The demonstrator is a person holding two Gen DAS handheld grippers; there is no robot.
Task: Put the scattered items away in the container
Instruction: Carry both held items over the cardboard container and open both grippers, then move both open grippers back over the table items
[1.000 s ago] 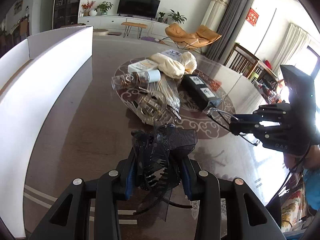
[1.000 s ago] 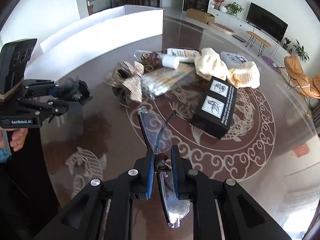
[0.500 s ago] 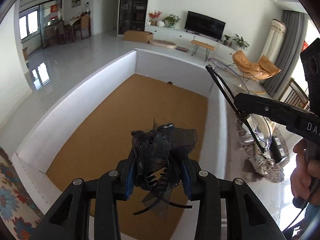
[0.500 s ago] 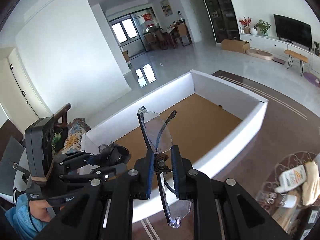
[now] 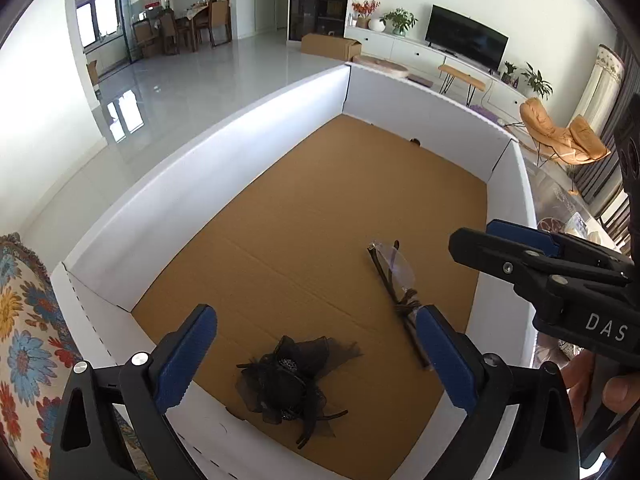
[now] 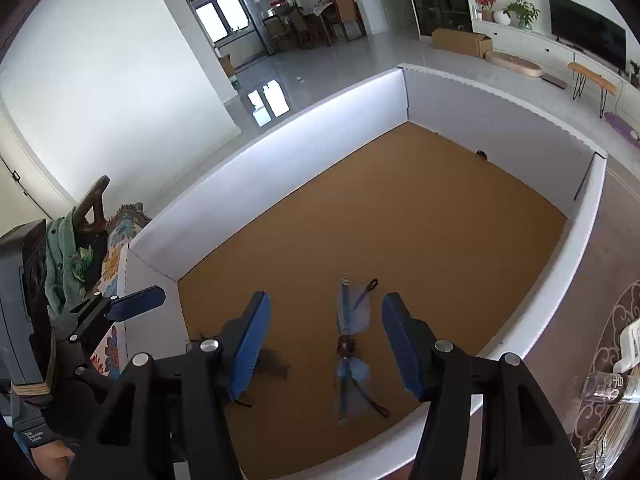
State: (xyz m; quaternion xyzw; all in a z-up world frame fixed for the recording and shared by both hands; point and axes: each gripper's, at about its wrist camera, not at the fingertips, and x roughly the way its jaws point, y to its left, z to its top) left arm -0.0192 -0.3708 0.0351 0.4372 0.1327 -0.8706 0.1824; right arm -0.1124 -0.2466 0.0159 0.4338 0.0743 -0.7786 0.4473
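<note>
While both tongs are hanging over the big white box point(image 5: 192, 184), neither one is gripping anything. The left tongs point(image 5: 316, 356) are standing with their blue pads wide apart above the near end of the box, and the right tongs point(image 6: 326, 344) are gaping just as wide right beside them.

Below the left tongs a black hair bow point(image 5: 290, 380) is lying on the brown cardboard floor, close to the near wall. A pair of glasses point(image 6: 352, 336) is lying just beside it, toward the right wall, folded and flat on the floor; from the right-hand camera they are showing straight between the open pads. Neither item is touching the other or the tongs.

So two things are sitting inside already, and the rest of the box floor is looking bare. By my reckoning the job is only getting started. At the right edge of the right-hand view, out on the dark patterned table point(image 6: 592, 320), a white bottle point(image 6: 632, 344) and some clear wrapped packets point(image 6: 604, 412) are waiting, and I am guessing more is lying out of sight beyond them.
</note>
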